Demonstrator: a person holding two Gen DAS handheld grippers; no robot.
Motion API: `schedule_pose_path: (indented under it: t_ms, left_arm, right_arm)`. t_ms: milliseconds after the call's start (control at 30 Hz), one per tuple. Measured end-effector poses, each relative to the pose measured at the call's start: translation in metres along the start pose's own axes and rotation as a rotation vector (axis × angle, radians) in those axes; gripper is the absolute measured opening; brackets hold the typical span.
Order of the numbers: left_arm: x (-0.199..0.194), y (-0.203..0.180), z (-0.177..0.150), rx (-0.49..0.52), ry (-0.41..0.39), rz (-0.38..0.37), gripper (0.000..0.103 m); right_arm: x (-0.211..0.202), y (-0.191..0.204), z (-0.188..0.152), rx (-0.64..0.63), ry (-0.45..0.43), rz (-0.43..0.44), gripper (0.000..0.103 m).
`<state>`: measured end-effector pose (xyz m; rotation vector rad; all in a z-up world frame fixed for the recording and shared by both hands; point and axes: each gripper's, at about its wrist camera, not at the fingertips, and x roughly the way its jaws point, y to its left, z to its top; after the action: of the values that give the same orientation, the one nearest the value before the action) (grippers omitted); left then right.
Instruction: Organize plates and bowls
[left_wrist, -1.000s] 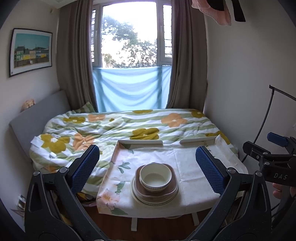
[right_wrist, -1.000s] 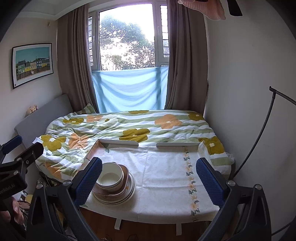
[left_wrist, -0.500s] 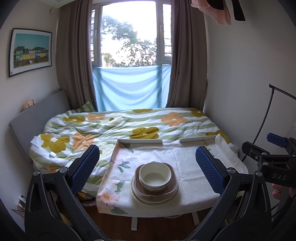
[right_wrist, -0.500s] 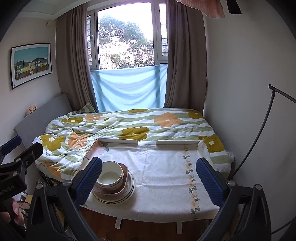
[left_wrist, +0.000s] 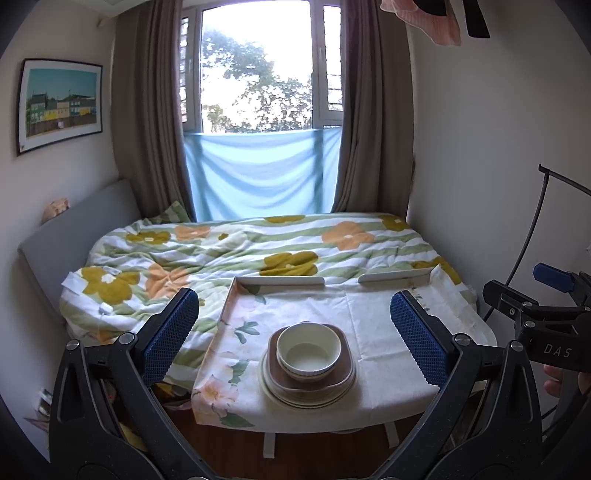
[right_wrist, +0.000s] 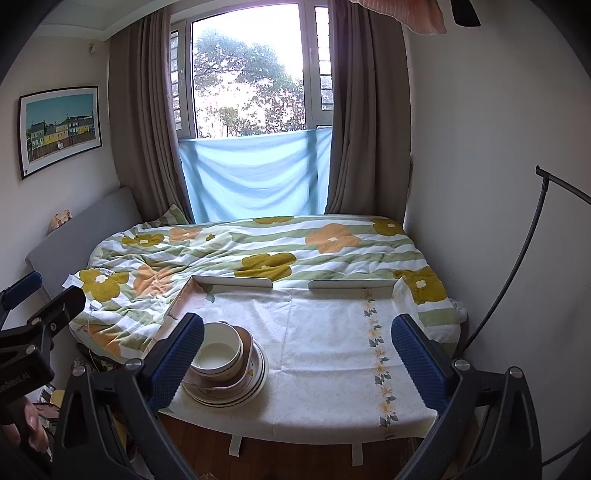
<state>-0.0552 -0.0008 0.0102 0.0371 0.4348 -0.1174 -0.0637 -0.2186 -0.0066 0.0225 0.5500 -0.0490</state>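
Both tongs wide, empty, held short of the bench.

Left tongs (left_wrist: 293, 334) frame the stack: cream bowl (left_wrist: 308, 350) in a brown dish (left_wrist: 341, 374) atop round plates (left_wrist: 280, 393), near the front edge of the cloth-covered bench (left_wrist: 369, 317). Right tongs (right_wrist: 295, 350) face the bare cloth; left pad (right_wrist: 177, 360) overlaps the stack in view. Bed (left_wrist: 240, 251) behind.

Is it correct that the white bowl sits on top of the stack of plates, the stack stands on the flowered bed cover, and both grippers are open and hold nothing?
Not quite. The stack of plates stands on the cloth-covered table in front of the bed, not on the bed cover, as the left wrist view shows. The rest holds: the white bowl sits on top, and the left gripper and right gripper are open and hold nothing.
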Motion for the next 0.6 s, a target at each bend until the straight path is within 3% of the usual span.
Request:
schedule_pose_path:
  t_ms: [600]
  left_arm:
    - [0.0052,0.0051,0.0025,0.0,0.003,0.0,0.103]
  right_arm:
    - [0.0103,-0.0045,-0.0007,-0.002,0.019,-0.004,0.101]
